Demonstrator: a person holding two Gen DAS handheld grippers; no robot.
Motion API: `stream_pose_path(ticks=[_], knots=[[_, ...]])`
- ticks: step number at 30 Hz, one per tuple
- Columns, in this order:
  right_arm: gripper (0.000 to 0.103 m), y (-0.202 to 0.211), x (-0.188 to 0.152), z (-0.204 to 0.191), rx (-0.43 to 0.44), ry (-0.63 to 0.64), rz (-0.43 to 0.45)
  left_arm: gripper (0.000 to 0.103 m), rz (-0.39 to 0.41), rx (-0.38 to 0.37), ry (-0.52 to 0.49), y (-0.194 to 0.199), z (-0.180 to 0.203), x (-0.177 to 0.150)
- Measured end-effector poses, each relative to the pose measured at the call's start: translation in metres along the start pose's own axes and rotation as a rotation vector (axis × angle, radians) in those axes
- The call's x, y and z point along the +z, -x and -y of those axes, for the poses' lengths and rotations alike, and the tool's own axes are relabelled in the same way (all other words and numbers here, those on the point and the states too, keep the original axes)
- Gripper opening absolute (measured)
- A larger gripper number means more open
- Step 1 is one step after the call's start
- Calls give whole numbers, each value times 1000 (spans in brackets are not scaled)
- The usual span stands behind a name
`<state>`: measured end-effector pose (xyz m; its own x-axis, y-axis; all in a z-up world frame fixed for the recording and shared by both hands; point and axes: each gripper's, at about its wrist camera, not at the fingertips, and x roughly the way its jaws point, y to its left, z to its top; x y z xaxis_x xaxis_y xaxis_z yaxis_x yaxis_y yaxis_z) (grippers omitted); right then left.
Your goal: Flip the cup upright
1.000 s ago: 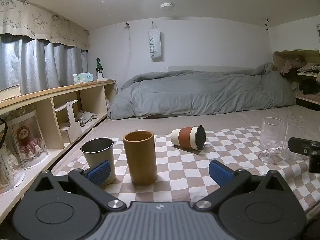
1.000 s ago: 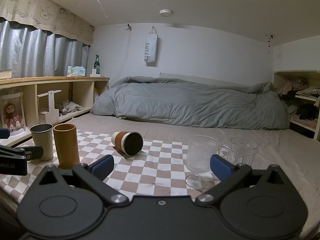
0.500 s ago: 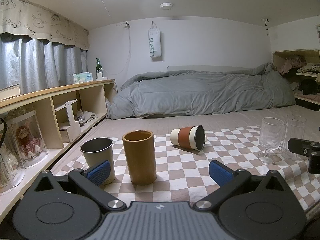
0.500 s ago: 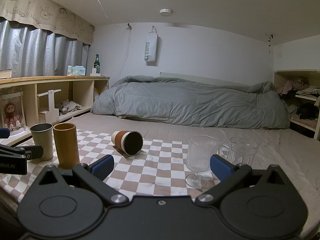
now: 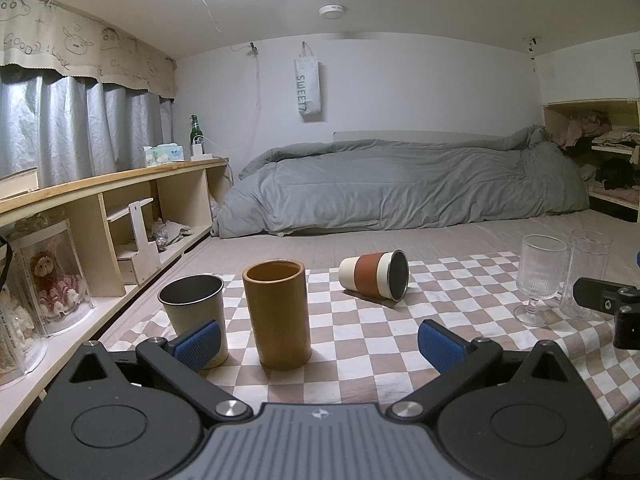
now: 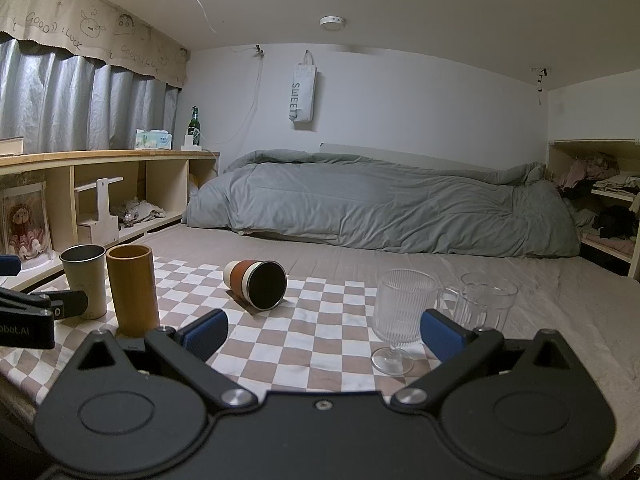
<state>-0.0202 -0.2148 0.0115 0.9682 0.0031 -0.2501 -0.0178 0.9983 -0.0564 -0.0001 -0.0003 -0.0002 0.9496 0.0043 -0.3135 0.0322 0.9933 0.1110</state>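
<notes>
Cup: cup (image 5: 374, 277) lies on its side on the checkered cloth (image 5: 360, 344), which is spread on the bed; it is cream with a rust-red band, not yet upright.
Long axis: roughly level with the cloth; the open mouth looks toward the right tongs and a little to the cameras, the closed base looks toward the bamboo cup (image 5: 277, 314).
Place of cup: behind and to the right of the bamboo cup, well apart from it; the ribbed goblet (image 5: 538, 278) stands further right, also well apart.
Left tongs: left tongs (image 5: 318, 340) are wide and hold nothing; the cup is ahead and a little right of their middle.
Right tongs: right tongs (image 6: 324, 330) are wide and hold nothing; the cup (image 6: 256, 285) is ahead and left of their middle, with the goblet (image 6: 402, 314) just before the right finger.
Nearer hand: I cannot tell with certainty; both seem about equally far.
Next move, my judgement: close across the cup's short width, then turn the mouth upward.
Risk: the round cup can roll away.
</notes>
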Motion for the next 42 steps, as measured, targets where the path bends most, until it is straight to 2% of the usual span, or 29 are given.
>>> stream_pose_path(ticks=[42], knots=[[103, 0, 0, 0, -4, -4, -4, 103, -2, -1, 2, 0, 0, 0]])
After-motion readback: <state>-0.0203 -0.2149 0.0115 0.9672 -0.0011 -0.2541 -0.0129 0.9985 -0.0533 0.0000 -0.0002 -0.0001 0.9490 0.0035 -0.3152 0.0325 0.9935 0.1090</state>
